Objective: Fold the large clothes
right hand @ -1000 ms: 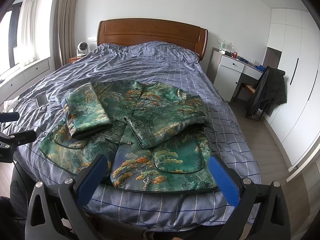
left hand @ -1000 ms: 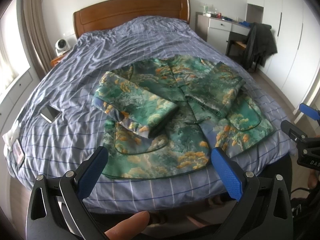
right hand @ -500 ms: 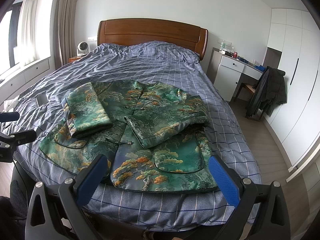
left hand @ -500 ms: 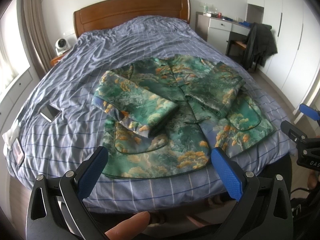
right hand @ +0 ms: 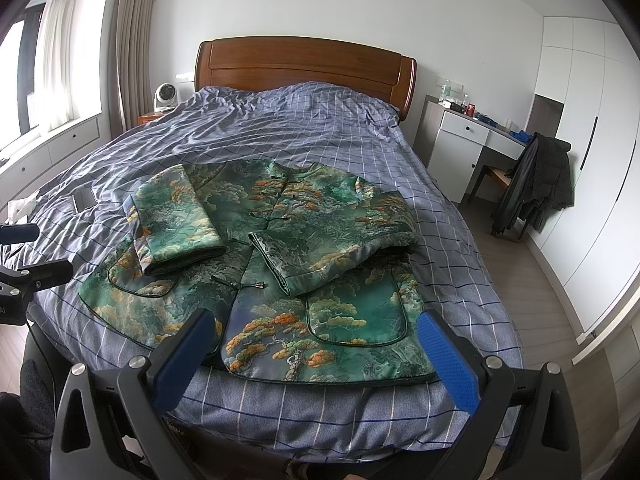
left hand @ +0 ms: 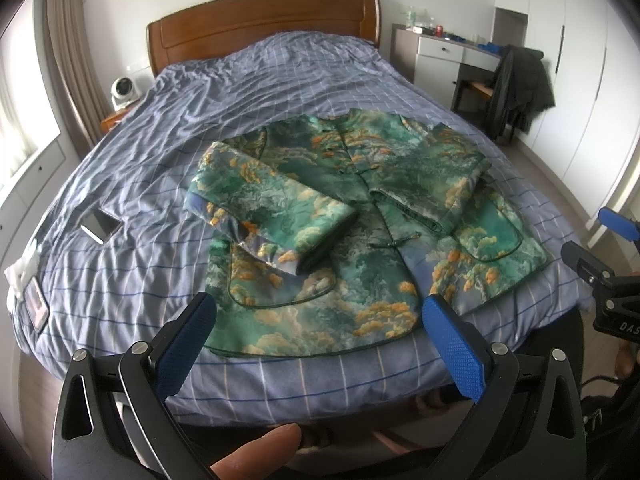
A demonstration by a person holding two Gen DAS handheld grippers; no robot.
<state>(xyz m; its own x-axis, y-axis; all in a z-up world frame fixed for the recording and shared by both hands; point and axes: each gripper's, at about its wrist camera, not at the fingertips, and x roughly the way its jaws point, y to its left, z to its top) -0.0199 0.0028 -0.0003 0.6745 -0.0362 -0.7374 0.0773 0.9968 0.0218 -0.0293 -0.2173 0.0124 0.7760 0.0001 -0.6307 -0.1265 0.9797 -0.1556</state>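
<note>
A green brocade jacket (left hand: 360, 248) with orange tree patterns lies flat on the bed, collar toward the headboard, both sleeves folded in across its front. It also shows in the right wrist view (right hand: 280, 264). My left gripper (left hand: 316, 312) is open and empty, held just short of the jacket's hem at the foot of the bed. My right gripper (right hand: 316, 324) is open and empty, held just short of the hem's right half. Each gripper shows at the edge of the other's view.
The bed (left hand: 120, 280) has a blue checked cover and a wooden headboard (right hand: 304, 64). A phone (left hand: 98, 226) and another small device (left hand: 36, 300) lie near the bed's left edge. A white desk (right hand: 472, 136) and a chair with a dark coat (right hand: 536, 184) stand to the right.
</note>
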